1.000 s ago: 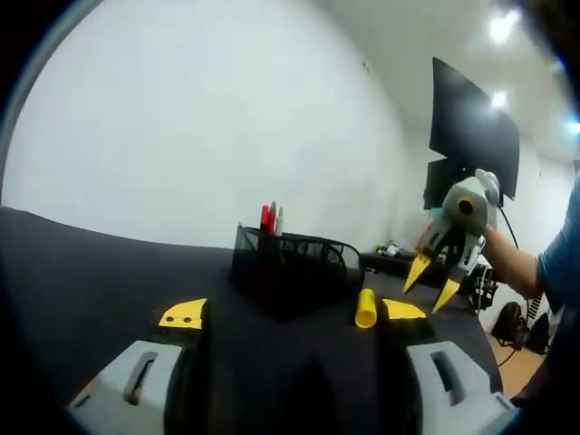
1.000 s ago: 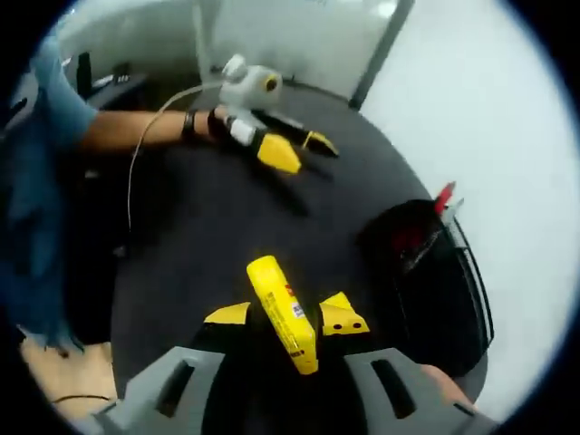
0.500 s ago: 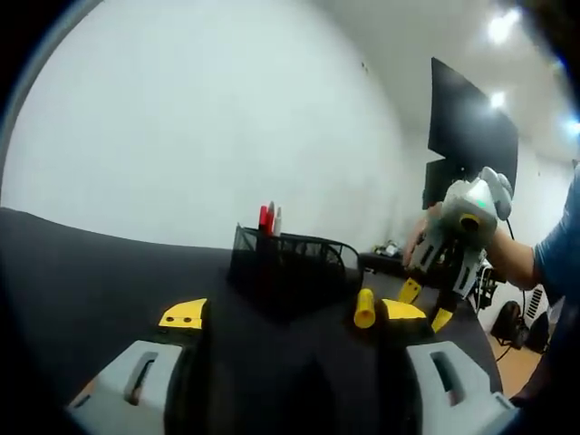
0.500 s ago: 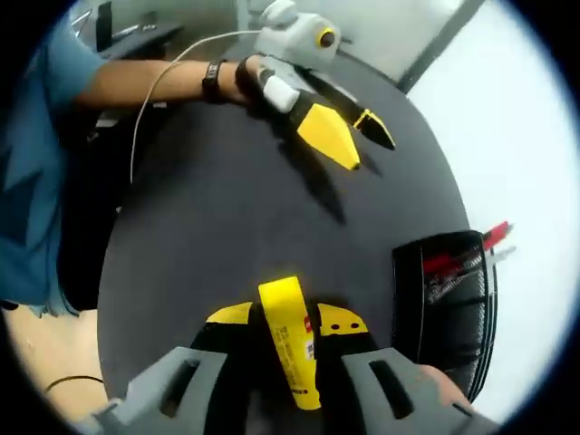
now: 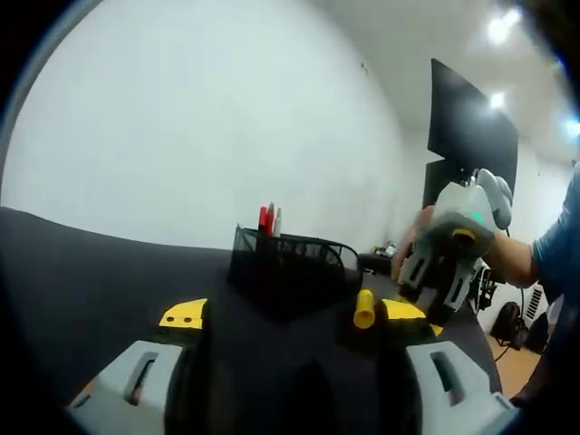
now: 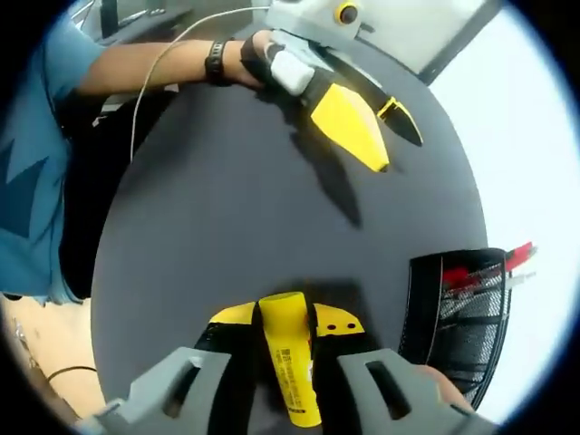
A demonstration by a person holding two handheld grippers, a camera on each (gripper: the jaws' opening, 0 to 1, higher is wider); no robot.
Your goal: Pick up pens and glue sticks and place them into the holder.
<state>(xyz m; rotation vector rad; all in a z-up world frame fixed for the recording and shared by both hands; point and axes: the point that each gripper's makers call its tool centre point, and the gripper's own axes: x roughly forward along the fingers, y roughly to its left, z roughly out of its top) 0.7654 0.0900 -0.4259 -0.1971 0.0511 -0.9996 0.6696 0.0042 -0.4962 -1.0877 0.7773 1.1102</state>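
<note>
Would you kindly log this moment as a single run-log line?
right tool: shut on glue stick | left tool: open, holding nothing | holder: on table, red pens inside | stage: glue stick not yet in holder

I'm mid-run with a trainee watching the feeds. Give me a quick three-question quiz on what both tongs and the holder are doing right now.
1. True or false: the right tongs are shut on the yellow glue stick.
2. Which best describes the black mesh holder?
A. It lies tipped on its side
B. It stands on the dark table with red-capped pens in it
C. It hangs from the left tongs
3. Fill in: the left tongs are ____ and hold nothing.

Key:
1. True; the stick sits clamped between the yellow tips.
2. B.
3. Open; their yellow tips stand wide apart in the left gripper view.
</note>
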